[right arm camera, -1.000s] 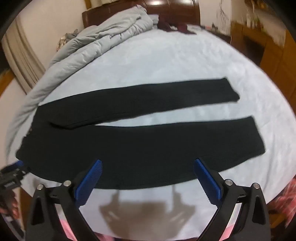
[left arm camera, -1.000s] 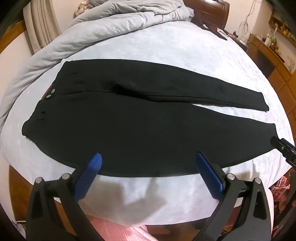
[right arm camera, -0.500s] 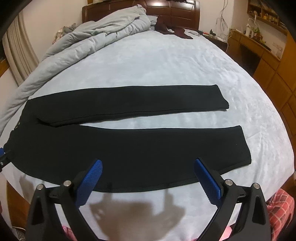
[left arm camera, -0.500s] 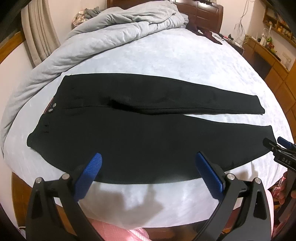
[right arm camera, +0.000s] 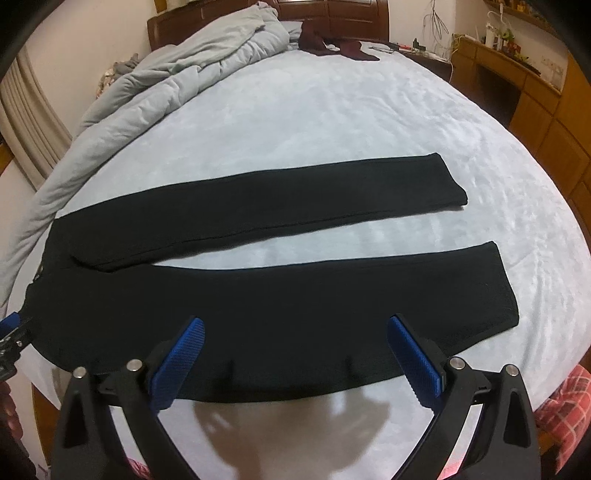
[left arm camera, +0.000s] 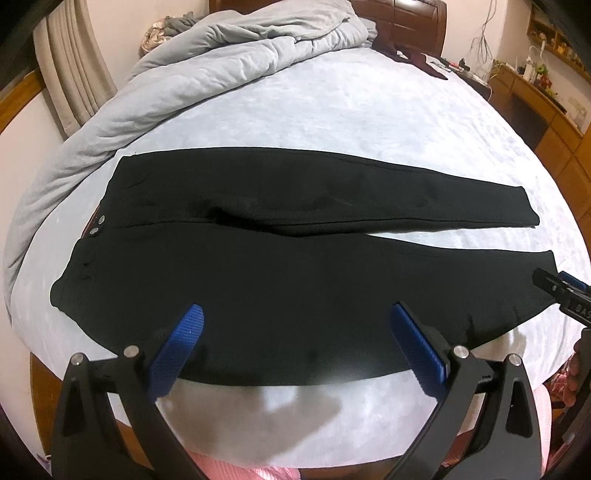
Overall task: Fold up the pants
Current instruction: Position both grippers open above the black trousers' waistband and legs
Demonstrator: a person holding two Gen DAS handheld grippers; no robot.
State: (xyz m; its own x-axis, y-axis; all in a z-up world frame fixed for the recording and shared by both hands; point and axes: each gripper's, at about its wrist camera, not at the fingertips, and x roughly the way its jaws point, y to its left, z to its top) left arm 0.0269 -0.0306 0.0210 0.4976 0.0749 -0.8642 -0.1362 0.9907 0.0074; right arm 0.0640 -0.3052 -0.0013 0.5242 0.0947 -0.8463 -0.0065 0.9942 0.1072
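Both tongs, left [left arm camera: 295, 328] and right [right arm camera: 293, 338], jaws apart and empty, have drawn nearer the flat black fabric pants [left arm camera: 280, 273] on the pale blue bed [left arm camera: 369, 110], so folding has yet to begin.

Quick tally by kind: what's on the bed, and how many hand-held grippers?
Black pants: 1
Grey duvet: 1
Dark red garment by the headboard: 1
Hand-held grippers: 2, left and right, both open
Total: 5

Wooden headboard [right arm camera: 332, 14], beige curtains [left arm camera: 74, 74]
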